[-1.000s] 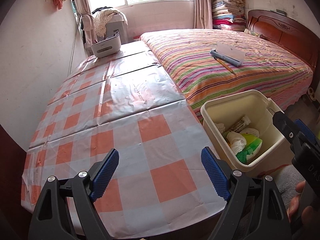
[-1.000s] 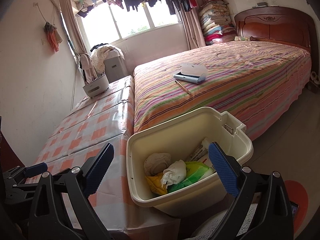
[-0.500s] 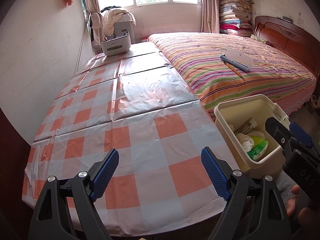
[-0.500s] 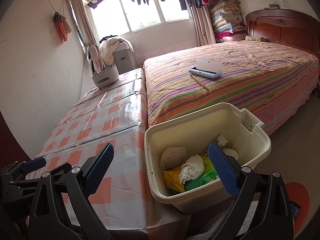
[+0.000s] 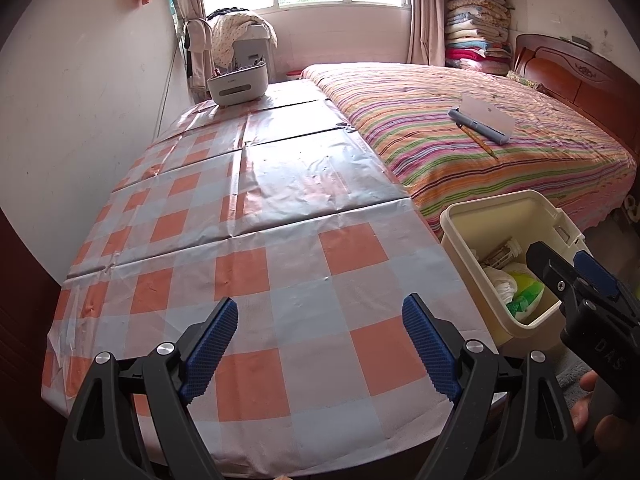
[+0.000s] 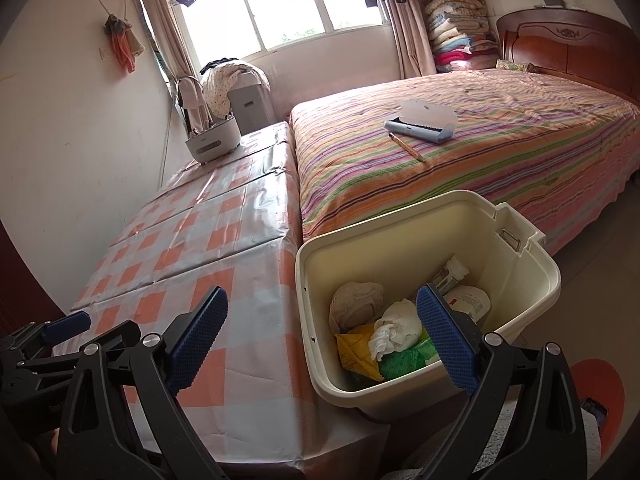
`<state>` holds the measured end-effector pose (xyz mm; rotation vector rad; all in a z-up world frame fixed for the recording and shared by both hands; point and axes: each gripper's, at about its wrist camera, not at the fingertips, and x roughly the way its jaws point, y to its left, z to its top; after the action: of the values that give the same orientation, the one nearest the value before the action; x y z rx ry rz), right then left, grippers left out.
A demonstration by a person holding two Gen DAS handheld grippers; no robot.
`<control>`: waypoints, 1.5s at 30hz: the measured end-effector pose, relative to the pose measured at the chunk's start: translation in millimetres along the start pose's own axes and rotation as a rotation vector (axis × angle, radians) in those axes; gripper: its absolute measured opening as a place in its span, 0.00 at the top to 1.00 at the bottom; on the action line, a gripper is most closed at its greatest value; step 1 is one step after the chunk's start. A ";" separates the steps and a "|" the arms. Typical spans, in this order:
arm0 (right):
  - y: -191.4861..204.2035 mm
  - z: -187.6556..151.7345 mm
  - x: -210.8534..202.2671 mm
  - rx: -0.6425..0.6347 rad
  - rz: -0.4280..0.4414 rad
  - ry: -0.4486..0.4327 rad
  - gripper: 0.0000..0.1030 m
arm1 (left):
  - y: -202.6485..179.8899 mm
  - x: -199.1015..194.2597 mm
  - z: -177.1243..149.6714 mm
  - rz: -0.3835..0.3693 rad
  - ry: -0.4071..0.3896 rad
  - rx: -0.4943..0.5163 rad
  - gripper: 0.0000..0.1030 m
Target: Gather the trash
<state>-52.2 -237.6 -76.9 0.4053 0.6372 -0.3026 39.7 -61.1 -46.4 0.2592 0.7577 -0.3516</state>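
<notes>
— Cream plastic is what we notice first in the left wrist view: the trash bin stands on the floor at the right edge of the bench, beside the striped bed.
— And our left claw?
— Spread wide, nothing between its blue pads, hanging over the checked orange-and-white cloth. The right claw pokes in from the right, over the bin's near corner.
— What do we see inside the bin?
— A white wad, something green and a small bottle lying against the wall.
— Anything further back?
— A white caddy sits at the bench's far end, and a grey-blue folder with a pencil lies on the bed.
— Now the right wrist view.
— Our right claw is also spread and holds nothing; its right pad hangs over the bin, its left over the bench.
— The trash?
— All inside the bin: crumpled tissue, a yellow wrapper, a green packet and a beige bundle. The left claw shows at the lower left; from here we cannot tell its state.
</notes>
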 end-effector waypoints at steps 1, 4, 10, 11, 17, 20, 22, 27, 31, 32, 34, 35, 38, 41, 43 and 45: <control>-1.0 -0.2 0.9 0.004 0.000 0.002 0.09 | -0.2 0.8 0.0 0.000 0.002 -0.001 0.20; -2.7 -0.5 5.2 0.012 0.003 0.019 0.09 | -0.5 3.3 -0.2 0.003 0.006 0.002 0.20; -2.6 -1.8 10.6 0.011 0.002 0.028 0.09 | -1.2 7.4 -0.3 0.012 0.016 0.010 0.20; -2.6 -1.7 11.3 0.012 0.004 0.030 0.09 | -1.4 8.2 -0.3 0.014 0.018 0.012 0.20; -2.6 -1.7 15.0 0.012 0.008 0.041 0.09 | -4.4 11.1 -0.4 0.023 0.025 0.030 0.20; -3.0 -1.9 16.0 0.015 0.008 0.044 0.09 | -5.9 11.0 -0.7 0.023 0.025 0.038 0.20; -3.3 -2.0 16.6 0.016 0.008 0.046 0.09 | -6.9 10.8 -0.6 0.025 0.025 0.043 0.20; -4.1 -2.6 17.1 0.018 0.010 0.048 0.09 | -8.8 10.3 -0.5 0.021 0.029 0.049 0.20; -5.7 -2.9 17.3 0.020 0.012 0.049 0.09 | -10.7 9.3 -0.8 0.024 0.026 0.057 0.20; -6.1 -3.2 17.4 0.022 0.011 0.050 0.09 | -11.7 8.9 -0.7 0.023 0.025 0.060 0.20; -7.9 -3.8 17.5 0.027 0.012 0.052 0.09 | -13.3 9.0 -0.7 0.023 0.028 0.065 0.20; -8.5 -4.0 17.6 0.029 0.012 0.053 0.09 | -14.4 8.9 -0.7 0.024 0.028 0.066 0.20; -10.0 -4.3 17.6 0.032 0.011 0.054 0.09 | -16.2 8.7 -0.7 0.022 0.031 0.072 0.20; -11.9 -4.4 17.0 0.035 0.012 0.052 0.09 | -18.7 8.5 -0.8 0.022 0.033 0.081 0.20; -12.5 -4.4 17.0 0.036 0.010 0.052 0.09 | -20.8 9.1 -0.9 0.022 0.038 0.090 0.20; -13.6 -4.5 17.5 0.039 0.010 0.053 0.09 | -22.6 9.3 -1.3 0.021 0.040 0.096 0.20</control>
<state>-46.5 -250.1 -94.8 0.4553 0.6818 -0.2961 36.1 -83.3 -56.2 0.3651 0.7777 -0.3647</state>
